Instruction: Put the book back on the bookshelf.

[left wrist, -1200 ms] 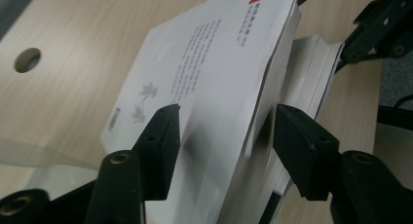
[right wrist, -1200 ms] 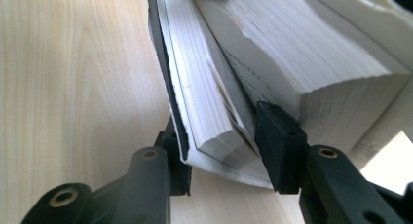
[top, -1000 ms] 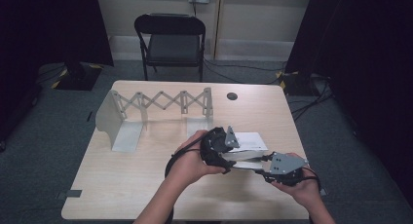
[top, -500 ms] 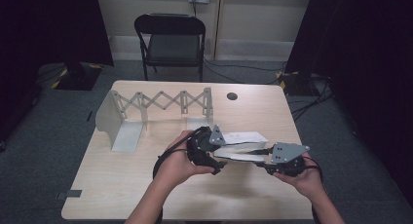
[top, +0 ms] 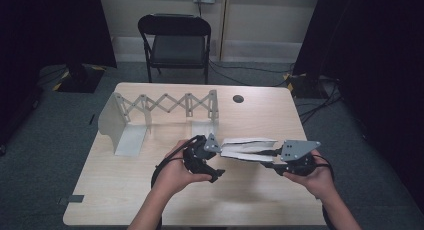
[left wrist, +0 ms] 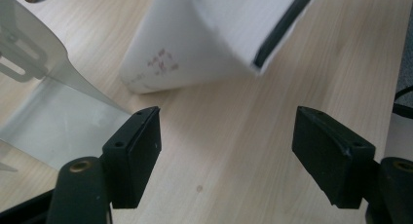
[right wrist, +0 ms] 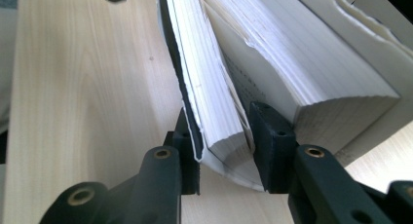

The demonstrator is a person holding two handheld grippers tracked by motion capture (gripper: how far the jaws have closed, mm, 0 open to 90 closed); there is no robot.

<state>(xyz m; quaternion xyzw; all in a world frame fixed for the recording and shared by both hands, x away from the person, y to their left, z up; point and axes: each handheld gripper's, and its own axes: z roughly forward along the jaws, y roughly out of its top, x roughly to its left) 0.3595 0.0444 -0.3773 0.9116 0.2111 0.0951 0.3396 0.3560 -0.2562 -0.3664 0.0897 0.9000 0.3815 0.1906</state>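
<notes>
Now | one book (top: 248, 147) | one rack (top: 150, 115) | two tongs (top: 274, 152) (top: 216, 162)

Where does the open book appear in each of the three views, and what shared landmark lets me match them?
High view: the book is at centre, between the two hand-held grippers.
Left gripper view: top centre, beyond the open jaws, apart from them.
Right gripper view: upper centre and right, part of its pages clamped between the jaws.
Shared landmark: the light wooden table.
</notes>
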